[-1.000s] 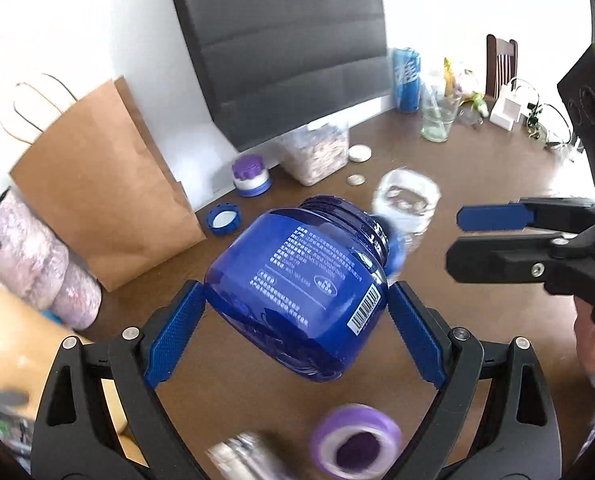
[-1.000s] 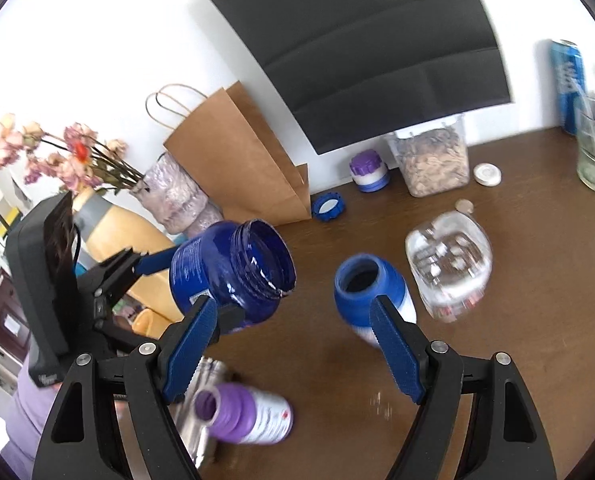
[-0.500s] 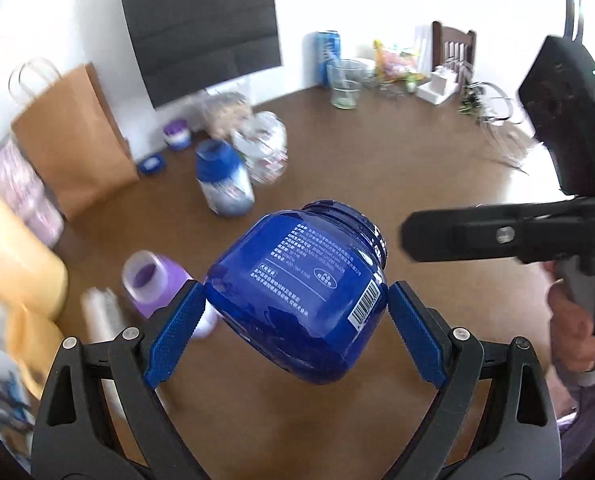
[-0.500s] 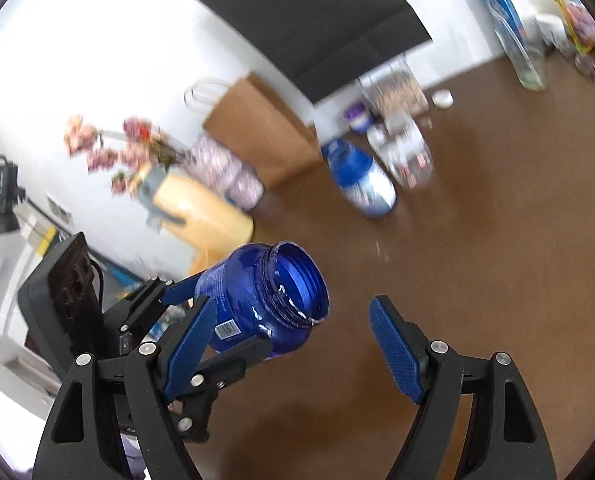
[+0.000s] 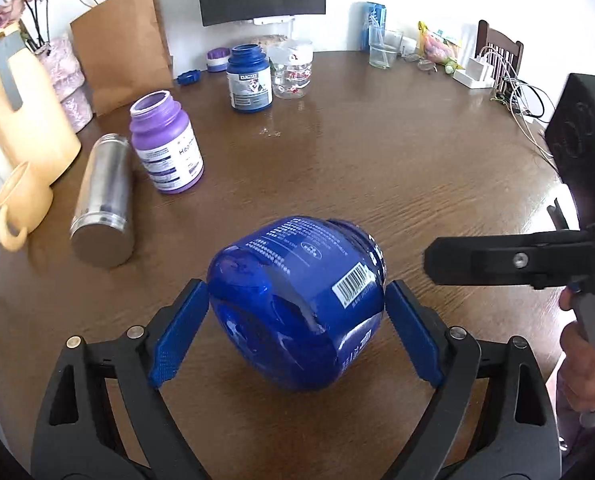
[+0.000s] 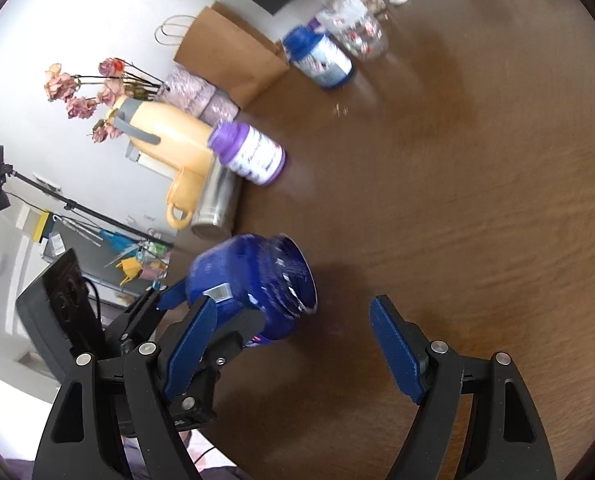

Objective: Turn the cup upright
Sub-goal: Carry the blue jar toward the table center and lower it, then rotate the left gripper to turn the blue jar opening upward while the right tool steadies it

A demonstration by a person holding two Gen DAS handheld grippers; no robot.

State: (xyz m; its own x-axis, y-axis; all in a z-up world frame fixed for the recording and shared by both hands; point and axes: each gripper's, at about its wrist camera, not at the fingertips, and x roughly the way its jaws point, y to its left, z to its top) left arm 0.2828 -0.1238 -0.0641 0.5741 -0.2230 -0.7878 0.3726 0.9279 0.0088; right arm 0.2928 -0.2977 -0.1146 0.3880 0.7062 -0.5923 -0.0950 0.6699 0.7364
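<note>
A translucent dark-blue jar (image 5: 297, 304) with a barcode label is clamped between the blue pads of my left gripper (image 5: 297, 292). The jar is tipped on its side, base toward the left wrist camera and open mouth pointing away. It hangs low over the brown table (image 5: 377, 168); I cannot tell whether it touches. From the right wrist view the blue jar (image 6: 253, 276) shows its open threaded mouth, with a left gripper finger (image 6: 173, 296) against its side. My right gripper (image 6: 293, 312) is open with nothing between its fingers, just right of the jar's mouth. One right gripper finger (image 5: 497, 256) reaches in from the right.
On the left stand an open purple bottle (image 5: 165, 144), a steel flask (image 5: 103, 200) lying down, a yellow jug (image 5: 21, 112) and a yellow cup (image 5: 21, 204). At the back are a paper bag (image 5: 121, 40), a blue bottle (image 5: 249, 80), a clear jar (image 5: 291, 72) and a glass (image 5: 383, 50). Cables (image 5: 513, 92) lie far right.
My left gripper has pulled the blue jar back and down toward the near part of the table, tipping its base toward the camera. The right gripper stayed open beside it.
</note>
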